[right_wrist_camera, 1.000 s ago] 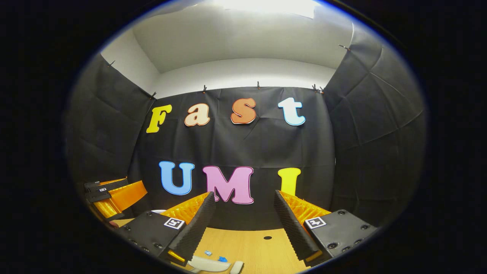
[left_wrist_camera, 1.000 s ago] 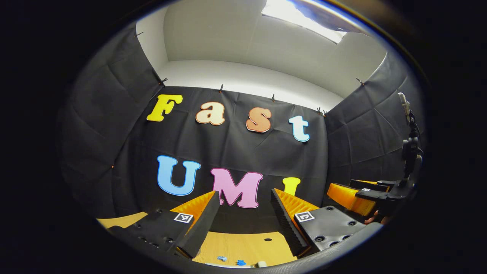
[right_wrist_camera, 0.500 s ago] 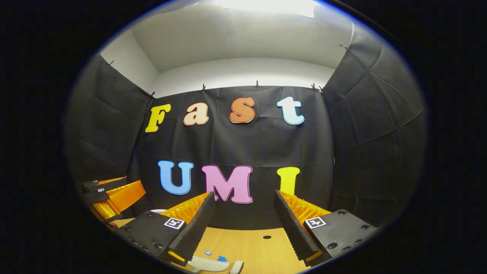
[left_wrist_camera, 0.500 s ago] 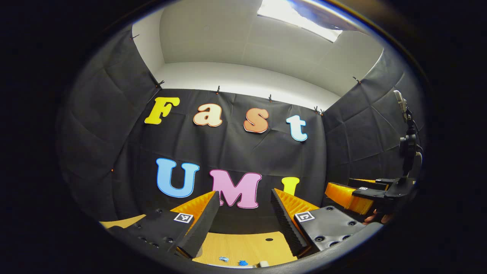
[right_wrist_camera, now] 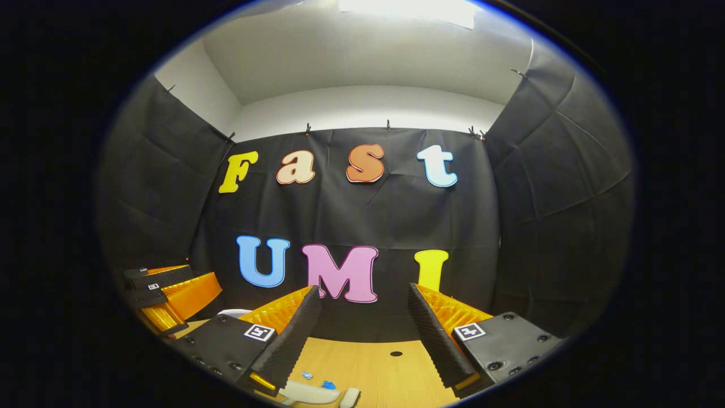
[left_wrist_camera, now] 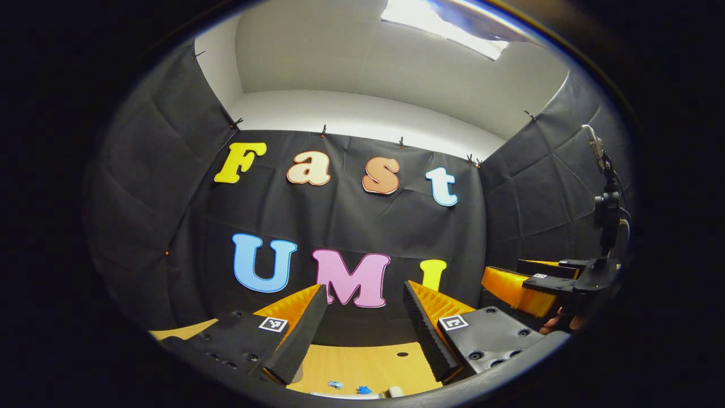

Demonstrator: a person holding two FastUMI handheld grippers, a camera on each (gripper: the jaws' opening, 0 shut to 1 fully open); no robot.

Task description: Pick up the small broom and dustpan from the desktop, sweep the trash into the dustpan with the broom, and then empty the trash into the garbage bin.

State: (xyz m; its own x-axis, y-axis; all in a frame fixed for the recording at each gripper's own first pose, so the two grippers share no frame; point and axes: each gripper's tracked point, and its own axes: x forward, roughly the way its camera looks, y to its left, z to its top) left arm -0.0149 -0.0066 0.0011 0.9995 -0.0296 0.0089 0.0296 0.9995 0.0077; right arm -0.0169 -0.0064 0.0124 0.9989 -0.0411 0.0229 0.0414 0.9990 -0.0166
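Blue trash (right_wrist_camera: 317, 381) lies in small bits on the wooden desk (right_wrist_camera: 385, 371), just beyond a pale object (right_wrist_camera: 310, 392) at the near edge of the right gripper view; I cannot tell whether that is the broom or the dustpan. The same trash shows low in the left gripper view. The right gripper (right_wrist_camera: 362, 334) hangs above the desk, jaws wide apart, holding nothing. The left gripper (left_wrist_camera: 362, 334) is likewise wide apart and empty. A hand (left_wrist_camera: 558, 324) holds the right gripper.
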